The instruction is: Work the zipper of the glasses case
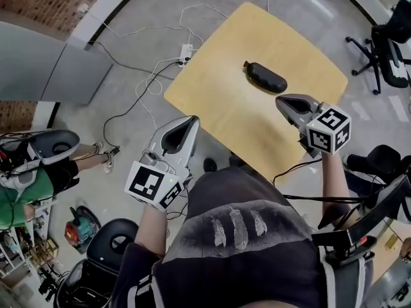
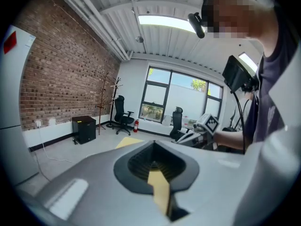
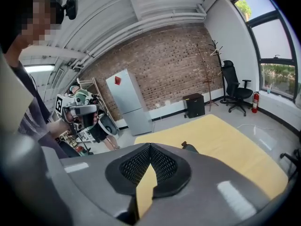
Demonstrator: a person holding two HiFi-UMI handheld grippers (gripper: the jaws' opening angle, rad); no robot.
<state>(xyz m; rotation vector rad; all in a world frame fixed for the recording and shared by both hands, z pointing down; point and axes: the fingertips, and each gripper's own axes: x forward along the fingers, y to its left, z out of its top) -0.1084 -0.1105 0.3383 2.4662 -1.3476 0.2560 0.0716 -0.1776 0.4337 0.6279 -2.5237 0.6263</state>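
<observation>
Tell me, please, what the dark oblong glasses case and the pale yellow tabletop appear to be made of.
Dark oblong glasses case: probably leatherette or fabric over a shell; matte black with faint sheen, too small to be sure. Pale yellow tabletop: likely laminate or veneered board; smooth, even colour, no clear grain.

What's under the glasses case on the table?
The glasses case lies directly on the yellow tabletop; nothing else shows beneath it, though its underside is hidden.
</observation>
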